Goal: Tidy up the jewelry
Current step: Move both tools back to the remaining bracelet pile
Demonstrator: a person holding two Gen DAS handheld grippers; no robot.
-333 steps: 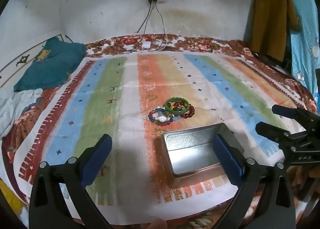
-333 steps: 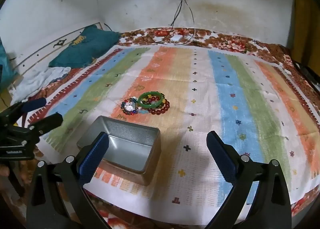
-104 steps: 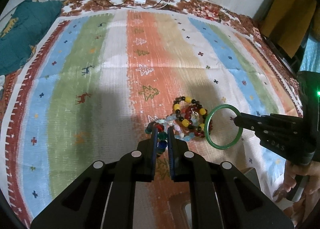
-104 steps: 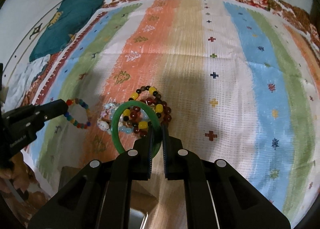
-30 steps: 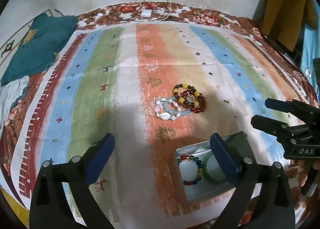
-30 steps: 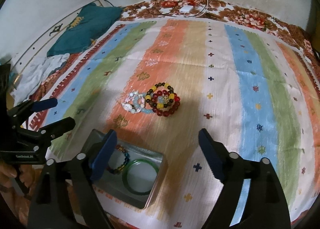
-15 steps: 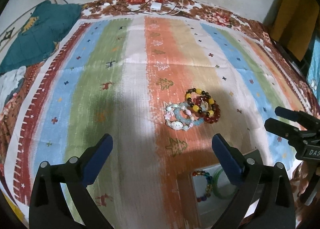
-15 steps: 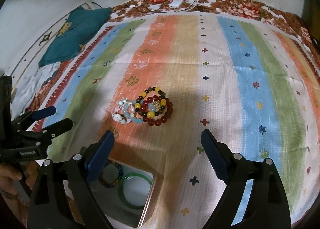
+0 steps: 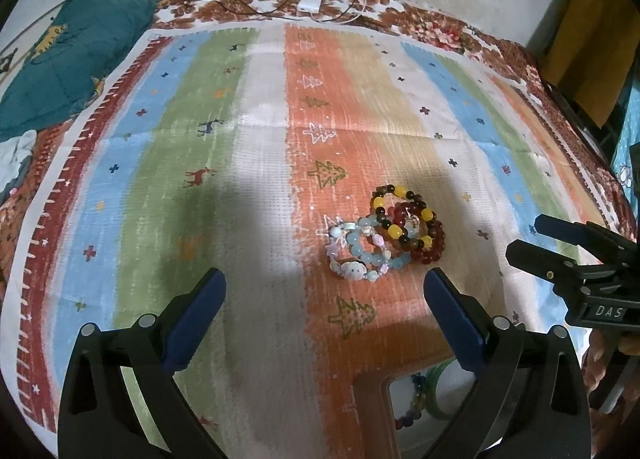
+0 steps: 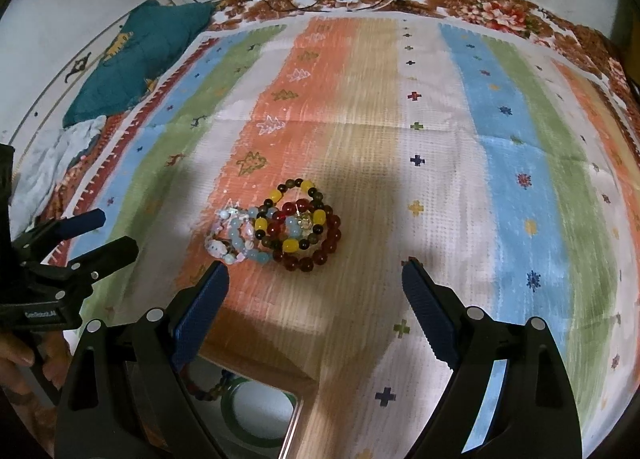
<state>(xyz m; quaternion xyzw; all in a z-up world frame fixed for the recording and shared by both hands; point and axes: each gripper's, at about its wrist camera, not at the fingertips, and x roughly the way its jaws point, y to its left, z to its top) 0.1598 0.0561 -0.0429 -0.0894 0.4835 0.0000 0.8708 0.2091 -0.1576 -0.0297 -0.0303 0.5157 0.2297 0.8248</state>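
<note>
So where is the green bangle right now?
The green bangle lies inside the metal tin at the bottom of the right wrist view, beside the multicoloured bead bracelet, nearer than the bracelet pile.

Dim, warm indoor light. Soft grey shadows cross the striped mat (image 9: pixel 260 187) at its middle and near edge. Slight motion blur; strong fisheye bending, dark corners.

Bracelets (image 9: pixel 386 235) heaped mid-cloth (image 9: pixel 260 179), tin (image 10: pixel 296 411) nearer, seemingly holding a bangle (image 10: pixel 240 425)

Beaded bracelets (image 9: pixel 386 233) beyond spread left gripper (image 9: pixel 324 313)
</note>
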